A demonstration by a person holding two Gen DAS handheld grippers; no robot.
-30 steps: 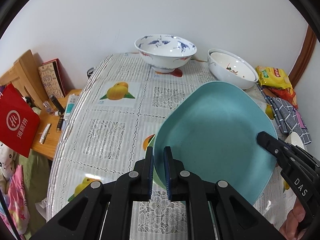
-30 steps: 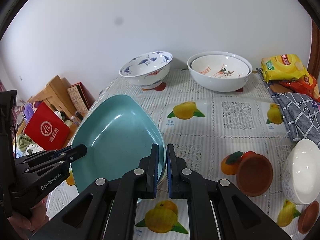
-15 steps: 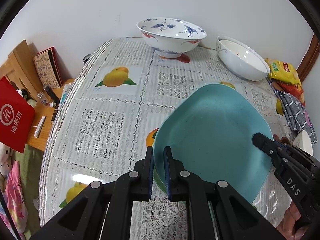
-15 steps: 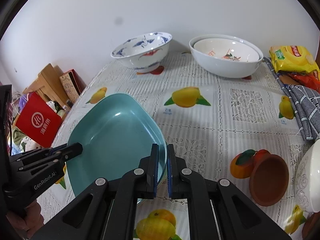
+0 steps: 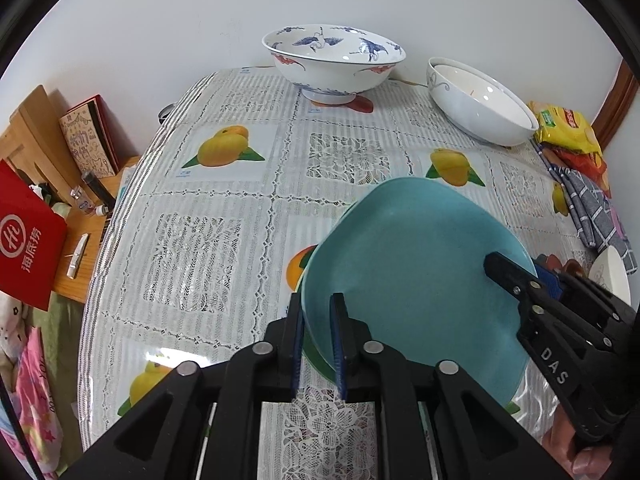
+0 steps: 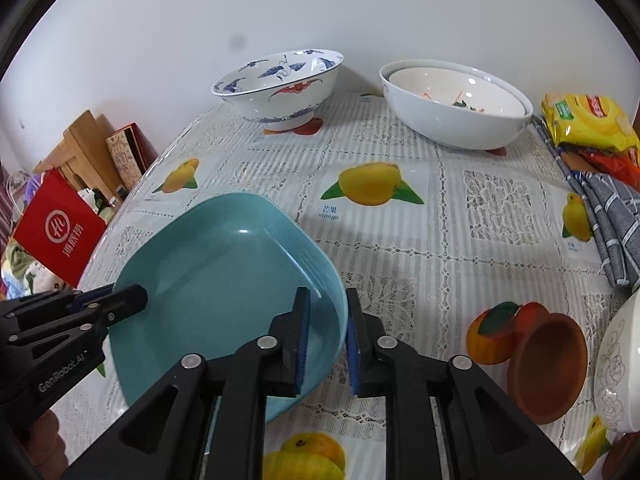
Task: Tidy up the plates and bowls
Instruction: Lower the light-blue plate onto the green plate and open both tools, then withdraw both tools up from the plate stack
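Note:
A teal square plate (image 5: pixel 412 272) (image 6: pixel 224 280) lies on the fruit-print tablecloth, with a green edge showing beneath it in the left wrist view. My left gripper (image 5: pixel 318 344) straddles its near-left rim; the jaws are opening and stand slightly off the rim. My right gripper (image 6: pixel 326 340) straddles the opposite rim, its jaws also opening with a gap around the edge. Each gripper shows in the other's view: the right gripper (image 5: pixel 516 276) and the left gripper (image 6: pixel 132 300). A blue-crane bowl (image 5: pixel 334 60) (image 6: pixel 280 84) and nested white bowls (image 5: pixel 480 104) (image 6: pixel 456 108) stand at the back.
A terracotta bowl (image 6: pixel 552 360) and a white floral bowl (image 6: pixel 616 368) lie on their sides at the right. Snack bags (image 6: pixel 592 120) and a grey cloth (image 6: pixel 612 216) sit along the right edge. Left of the table's edge are a red bag (image 5: pixel 24 236) and a low wooden shelf.
Both grippers sank with the teal plate, which went from tilted in the air to low on the cloth. Both pairs of jaws, shut on the rim before, have parted.

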